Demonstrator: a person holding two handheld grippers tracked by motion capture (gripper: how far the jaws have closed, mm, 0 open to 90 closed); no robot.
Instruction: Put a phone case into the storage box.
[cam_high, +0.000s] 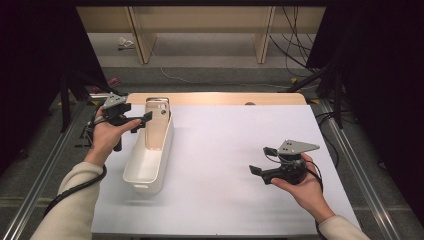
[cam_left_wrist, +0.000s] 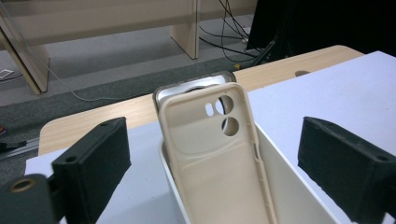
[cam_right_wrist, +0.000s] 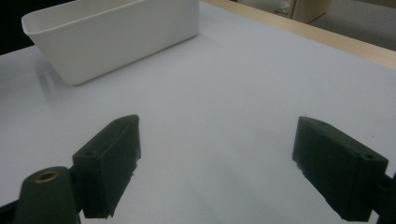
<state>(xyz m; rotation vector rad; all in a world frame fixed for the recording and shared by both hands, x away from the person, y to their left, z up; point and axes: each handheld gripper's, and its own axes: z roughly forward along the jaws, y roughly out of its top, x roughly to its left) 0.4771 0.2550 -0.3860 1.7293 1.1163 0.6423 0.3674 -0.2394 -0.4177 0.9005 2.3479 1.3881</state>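
Phone case (cam_left_wrist: 215, 154): beige, leaning upright at the far end of the white bin (cam_high: 149, 165), left of frame centre, long axis along the bin.
Left gripper (cam_high: 141, 120): jaws wide, empty, just beside the case; the nearer hand.
Right gripper (cam_high: 263, 161): jaws wide, empty, lower right over bare counter (cam_high: 225, 150), well apart.

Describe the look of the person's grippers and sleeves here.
Both the left gripper and the right gripper are black, each with two blocky black jaws with small screw holes and a grey three-cornered plate on top. A black cable trails from the left one along the forearm. The person wears cream knit sleeves.
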